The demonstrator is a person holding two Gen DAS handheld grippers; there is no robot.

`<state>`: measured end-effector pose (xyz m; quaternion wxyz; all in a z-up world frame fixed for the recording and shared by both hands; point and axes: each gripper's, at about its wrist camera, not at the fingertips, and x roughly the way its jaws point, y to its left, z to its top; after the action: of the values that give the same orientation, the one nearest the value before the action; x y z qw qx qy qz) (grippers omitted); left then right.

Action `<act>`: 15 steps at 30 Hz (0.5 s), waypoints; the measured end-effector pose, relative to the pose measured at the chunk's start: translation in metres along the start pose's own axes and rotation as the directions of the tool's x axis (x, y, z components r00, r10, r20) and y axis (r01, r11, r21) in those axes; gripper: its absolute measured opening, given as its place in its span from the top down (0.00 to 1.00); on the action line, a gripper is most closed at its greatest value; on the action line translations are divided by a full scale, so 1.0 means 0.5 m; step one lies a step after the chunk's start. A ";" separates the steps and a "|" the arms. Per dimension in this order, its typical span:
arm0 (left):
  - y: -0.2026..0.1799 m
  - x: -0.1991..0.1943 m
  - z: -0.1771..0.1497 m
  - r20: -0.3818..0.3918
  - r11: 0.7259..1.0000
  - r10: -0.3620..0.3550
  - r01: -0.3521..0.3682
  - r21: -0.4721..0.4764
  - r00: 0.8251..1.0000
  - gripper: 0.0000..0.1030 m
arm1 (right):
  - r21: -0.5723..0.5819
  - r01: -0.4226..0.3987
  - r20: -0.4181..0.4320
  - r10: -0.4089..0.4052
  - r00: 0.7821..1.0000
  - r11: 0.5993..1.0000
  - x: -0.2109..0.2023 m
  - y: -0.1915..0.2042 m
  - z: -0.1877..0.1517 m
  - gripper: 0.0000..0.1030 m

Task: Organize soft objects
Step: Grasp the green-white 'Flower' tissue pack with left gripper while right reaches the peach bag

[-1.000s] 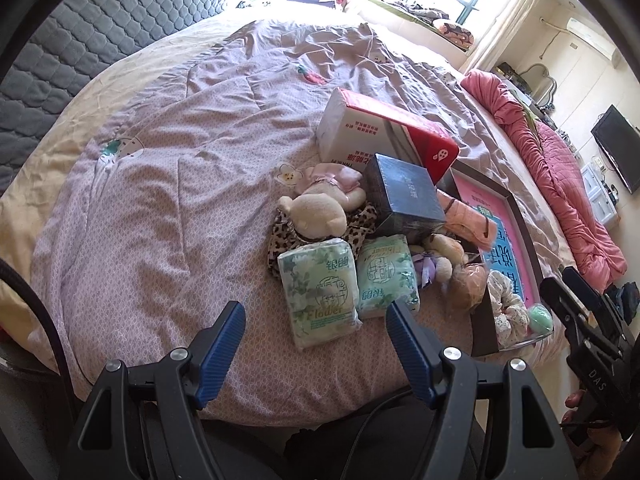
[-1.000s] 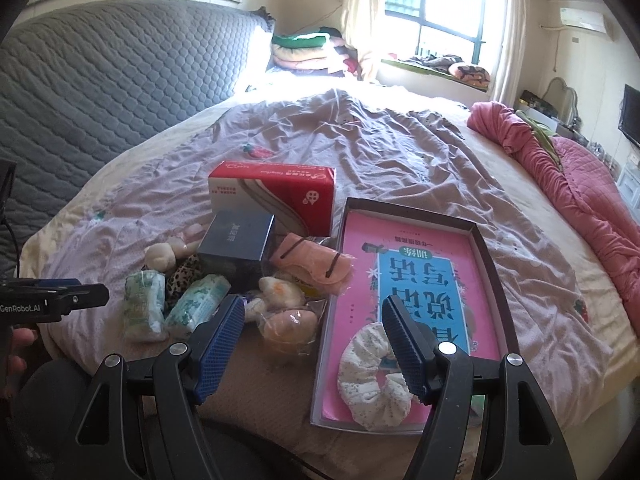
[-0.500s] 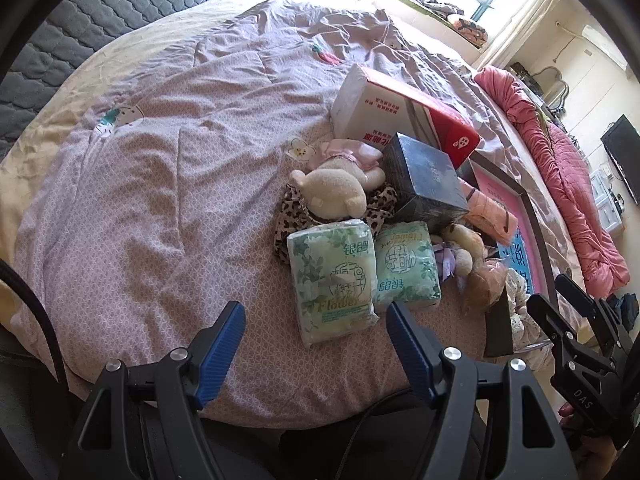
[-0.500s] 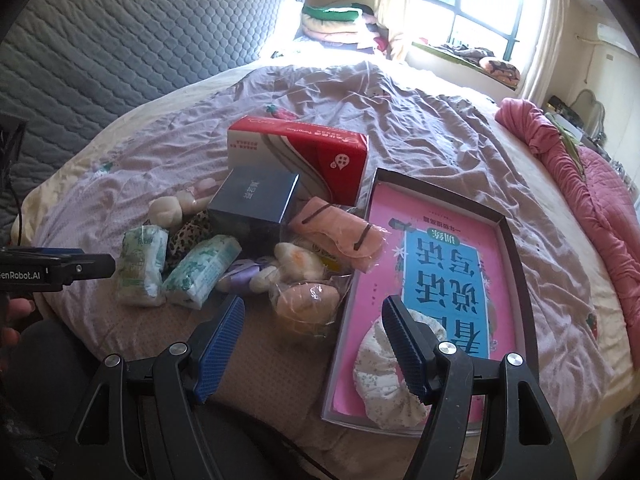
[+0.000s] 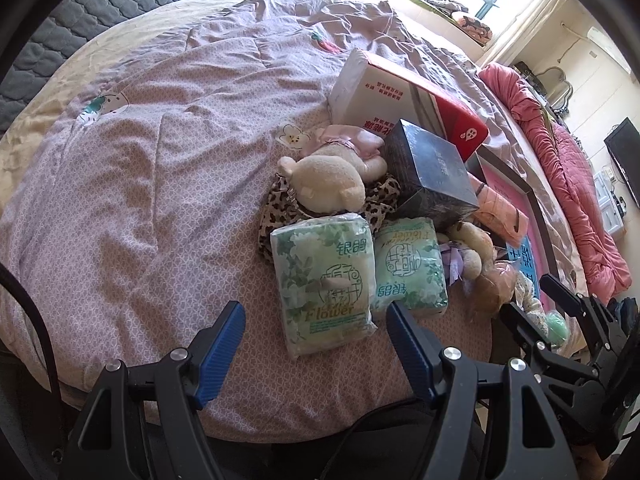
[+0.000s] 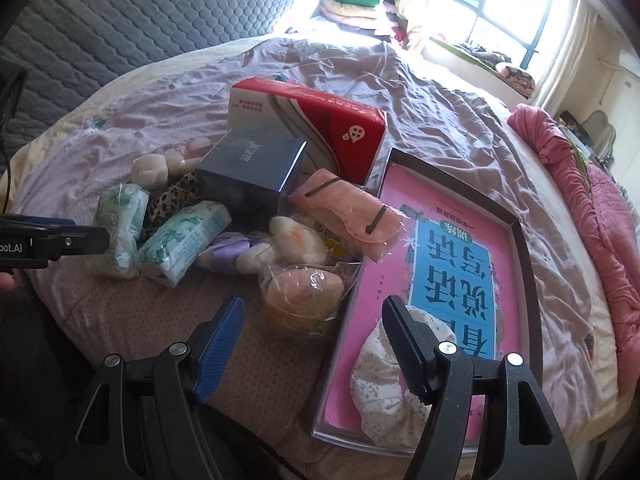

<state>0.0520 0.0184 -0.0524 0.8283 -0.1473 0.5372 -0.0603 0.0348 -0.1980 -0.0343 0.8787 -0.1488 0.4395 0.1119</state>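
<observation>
A bed covered with a lilac patterned quilt (image 5: 168, 184) holds a cluster of small items near its front edge.

The left tongs (image 5: 316, 332) are wide open, blue-padded fingers (image 5: 222, 344) spread apart, holding nothing and touching nothing. They hover just above the quilt, with the near end of a green flowered tissue pack (image 5: 324, 280) lying between the fingertips. A second green tissue pack (image 5: 408, 264) lies just beside it on the right, touching it.

Behind the packs, a cream plush toy (image 5: 328, 180) rests on a leopard-print cloth (image 5: 280, 204). To its right a dark blue box (image 5: 432, 176) sits tilted, and behind that a red and white tissue box (image 5: 404, 96).

The right tongs (image 6: 312, 336) are also wide open and empty. Their left finger hangs over bare quilt; their right finger (image 6: 404, 340) is in front of a white floral scrunchie (image 6: 384, 384), and contact cannot be confirmed. The scrunchie lies in the near corner of a shallow dark-rimmed tray (image 6: 524, 248), on top of a pink and blue book cover (image 6: 452, 256) that lines the tray.

Between the right tongs' fingers, further back, sits an orange soft ball in clear wrapping (image 6: 304, 292), just beside the tray's left rim. Behind it are a white and orange plush (image 6: 296, 240), a purple soft item (image 6: 230, 250), and a pink wrapped eye mask (image 6: 348, 212) leaning across the pile toward the tray.

A rumpled pink blanket (image 6: 600, 208) lies along the bed's right side, well apart from everything else.
</observation>
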 end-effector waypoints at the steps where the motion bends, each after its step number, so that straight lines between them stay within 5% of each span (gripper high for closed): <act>1: 0.000 0.001 0.000 0.001 1.000 0.000 0.000 -0.002 1.000 0.30 | -0.015 0.007 0.002 -0.007 1.000 1.000 0.003 0.005 0.000 0.29; 15: 0.012 0.038 0.014 -0.012 1.000 -0.011 0.011 -0.026 1.000 0.29 | -0.147 0.082 -0.028 -0.087 0.996 0.986 0.066 0.044 0.007 0.29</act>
<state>0.0661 0.0202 -0.0682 0.8226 -0.1607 0.5422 -0.0588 0.0496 -0.1741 -0.0626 0.8620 -0.2328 0.4382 0.1037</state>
